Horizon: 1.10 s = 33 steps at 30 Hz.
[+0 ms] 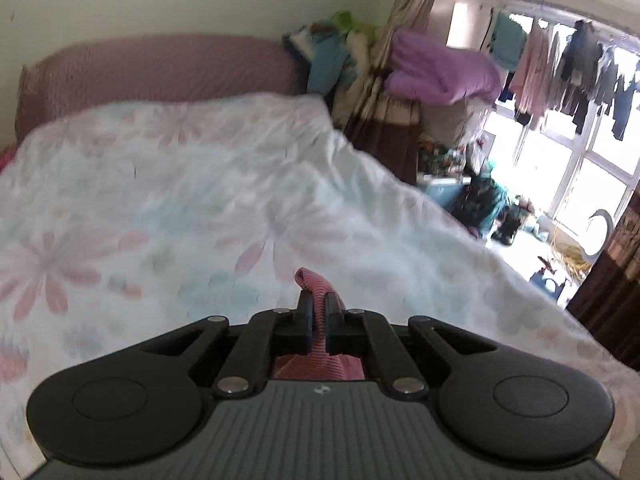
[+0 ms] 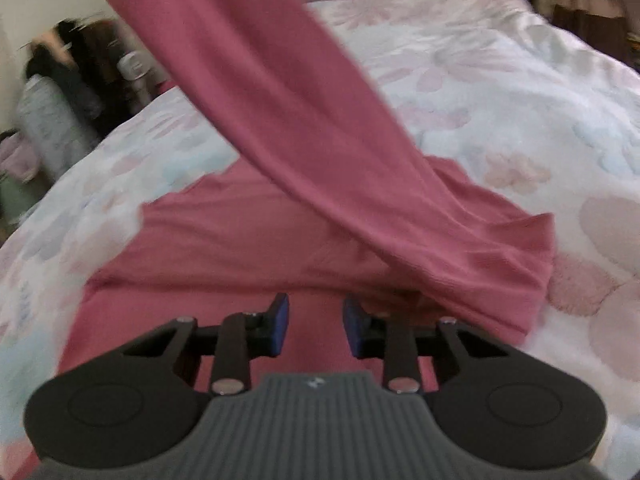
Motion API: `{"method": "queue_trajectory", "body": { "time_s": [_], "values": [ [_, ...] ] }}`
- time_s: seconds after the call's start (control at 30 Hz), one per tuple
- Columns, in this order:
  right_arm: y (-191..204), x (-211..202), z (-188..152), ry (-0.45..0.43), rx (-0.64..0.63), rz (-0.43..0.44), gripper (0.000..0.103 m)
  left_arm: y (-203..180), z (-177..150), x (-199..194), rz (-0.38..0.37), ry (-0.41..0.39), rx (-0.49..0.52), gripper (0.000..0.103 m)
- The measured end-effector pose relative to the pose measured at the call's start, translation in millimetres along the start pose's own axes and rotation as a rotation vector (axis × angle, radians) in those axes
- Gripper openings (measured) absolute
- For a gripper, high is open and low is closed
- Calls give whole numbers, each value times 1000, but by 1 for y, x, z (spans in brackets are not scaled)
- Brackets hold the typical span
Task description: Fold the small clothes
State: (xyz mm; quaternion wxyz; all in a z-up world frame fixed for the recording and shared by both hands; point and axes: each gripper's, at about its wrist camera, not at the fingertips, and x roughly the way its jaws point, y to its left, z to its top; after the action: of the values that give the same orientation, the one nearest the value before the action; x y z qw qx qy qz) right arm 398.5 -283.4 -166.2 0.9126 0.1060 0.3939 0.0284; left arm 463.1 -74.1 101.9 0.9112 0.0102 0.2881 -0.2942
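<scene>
The floral bedspread [image 1: 168, 184] lies bare and flat ahead of the left gripper [image 1: 317, 312] from nine o'clock round to one o'clock, leaving open room up to the pink headboard [image 1: 156, 68] at twelve. At one to two o'clock a stack of bedding and clothes [image 1: 400, 64] blocks the far corner.

Ahead of the right gripper [image 2: 316, 322], the raised pink garment [image 2: 260, 92] slants across from eleven to four o'clock, closing that way. Bare bedspread [image 2: 500, 80] stays free at one to two o'clock.

Left gripper [image 1: 318, 304]: fingers pinched on pink ribbed garment [image 1: 316, 286]; floral bedspread [image 1: 180, 184] beneath; mauve headboard [image 1: 160, 68] beyond.
</scene>
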Motion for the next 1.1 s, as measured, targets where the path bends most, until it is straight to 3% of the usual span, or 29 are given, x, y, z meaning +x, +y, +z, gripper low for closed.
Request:
{"method": "queue_trajectory", "body": {
  "time_s": [0.17,0.3,0.37,0.47,0.57,0.7,0.8,0.87,1.1],
  "values": [
    [-45,8,14,-67,148,-112,26,13,23,-29,-8,-58,-33,5],
    [-73,17,10,-33,202,-163,23,50,5,-33,90,-44,-63,5],
    [-84,21,3,-4,233,-144,19,79,-12,-33,133,-16,-130,5],
    [-84,20,-1,-1,231,-124,21,118,-39,-33,195,38,-202,4],
    [-75,20,3,-2,201,-109,30,158,-78,-28,258,115,-257,4],
    [-75,22,4,35,181,-101,31,215,-151,-5,328,272,-395,4],
    [-74,17,4,51,168,-72,33,239,-197,14,365,338,-458,4],
    [-73,15,4,87,149,-50,41,248,-215,24,376,361,-487,4],
    [-87,-15,5,111,150,-49,41,263,-233,25,352,347,-541,5]
  ]
}}
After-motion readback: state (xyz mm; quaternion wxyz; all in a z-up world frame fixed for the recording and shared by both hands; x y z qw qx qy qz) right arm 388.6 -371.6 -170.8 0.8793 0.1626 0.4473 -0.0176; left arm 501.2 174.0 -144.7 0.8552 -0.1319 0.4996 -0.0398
